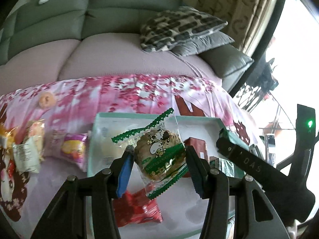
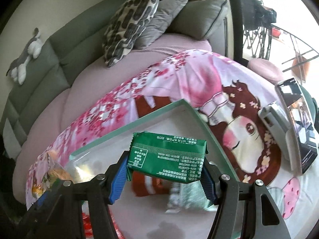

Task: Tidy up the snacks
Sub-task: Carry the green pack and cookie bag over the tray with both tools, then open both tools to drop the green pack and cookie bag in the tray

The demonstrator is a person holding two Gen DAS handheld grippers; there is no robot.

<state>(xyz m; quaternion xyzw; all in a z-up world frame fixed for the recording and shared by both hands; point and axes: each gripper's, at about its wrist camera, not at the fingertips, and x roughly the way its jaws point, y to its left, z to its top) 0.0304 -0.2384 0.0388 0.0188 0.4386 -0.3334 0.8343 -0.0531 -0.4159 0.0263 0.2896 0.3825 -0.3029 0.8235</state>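
My left gripper [image 1: 159, 157] is shut on a clear cookie packet with green zigzag edges and a cartoon cow [image 1: 159, 151], held above the mint-green tray [image 1: 151, 116]. My right gripper [image 2: 165, 166] is shut on a green foil snack pack with white print [image 2: 167, 159], held over the tray's far right corner [image 2: 179, 103]. In the tray lie a red packet [image 1: 137, 209], a dark red pack [image 1: 196, 145] and a silver-green pack [image 2: 185, 197]. The right gripper's body [image 1: 249, 163] shows at the right of the left wrist view.
Several loose snack packets [image 1: 30, 151] and a purple packet [image 1: 73, 149] lie left of the tray on the pink floral cloth [image 1: 119, 91]. A round cookie [image 1: 46, 99] lies farther back. A phone on a holder [image 2: 295, 127] stands right. Sofa with pillows [image 2: 131, 22] is behind.
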